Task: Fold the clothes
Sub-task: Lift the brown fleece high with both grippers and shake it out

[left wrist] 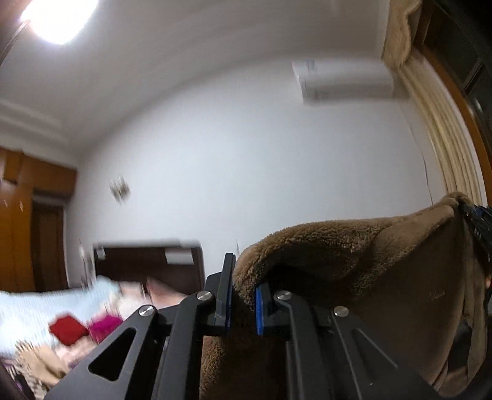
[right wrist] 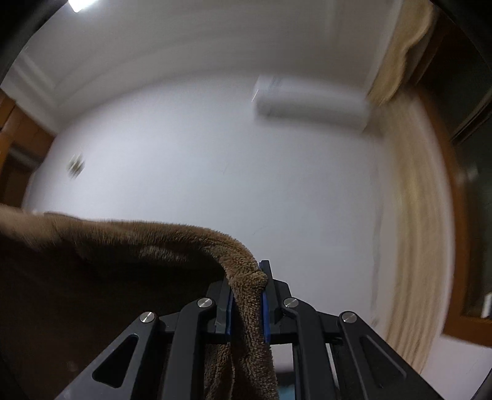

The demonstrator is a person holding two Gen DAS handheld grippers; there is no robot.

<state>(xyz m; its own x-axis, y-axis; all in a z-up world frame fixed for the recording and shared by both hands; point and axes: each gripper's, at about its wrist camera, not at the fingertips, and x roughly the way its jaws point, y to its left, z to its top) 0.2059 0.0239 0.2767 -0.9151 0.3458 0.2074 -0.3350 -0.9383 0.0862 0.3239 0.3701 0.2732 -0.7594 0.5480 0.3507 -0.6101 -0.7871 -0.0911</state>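
Left tongs (left wrist: 243,295): clamped on a thick fold of the brown fleece garment (left wrist: 353,261), blue pads biting into the pile, tips tilted up toward the wall.
Right tongs (right wrist: 247,295): also pinched tight on the fleece, a bunched edge squeezed between the blue pads, tips tilted upward.
Right tongs seen from the left camera: just peeking in at the far right edge (left wrist: 479,221), gripping the garment's other corner.
Brown fleece garment: up in the air, strung between the two tongs; in the right wrist view it stretches away to the left (right wrist: 107,252) and a strip hangs down under the pads.
Garment's drape: the top edge sags between the two held points, and the body falls below, out of frame.
Bed (left wrist: 46,310): low at the left in the left wrist view, blurred, with pale bedding and a dark headboard (left wrist: 147,264) behind.
On the bed: a red piece (left wrist: 66,327) and a magenta piece (left wrist: 104,326) side by side, and something tan and patterned nearer the camera (left wrist: 37,363); too blurred to say more.
Wall (right wrist: 215,172): plain white, filling most of both views.
Air conditioner (right wrist: 310,104): mounted high on the wall, to the right.
Curtain (right wrist: 412,230): cream, hanging down the right side beside a wooden window frame (left wrist: 458,101).
Ceiling light (left wrist: 58,18): glaring at the top left.
Wardrobe (left wrist: 18,221): orange-brown wood at the far left.
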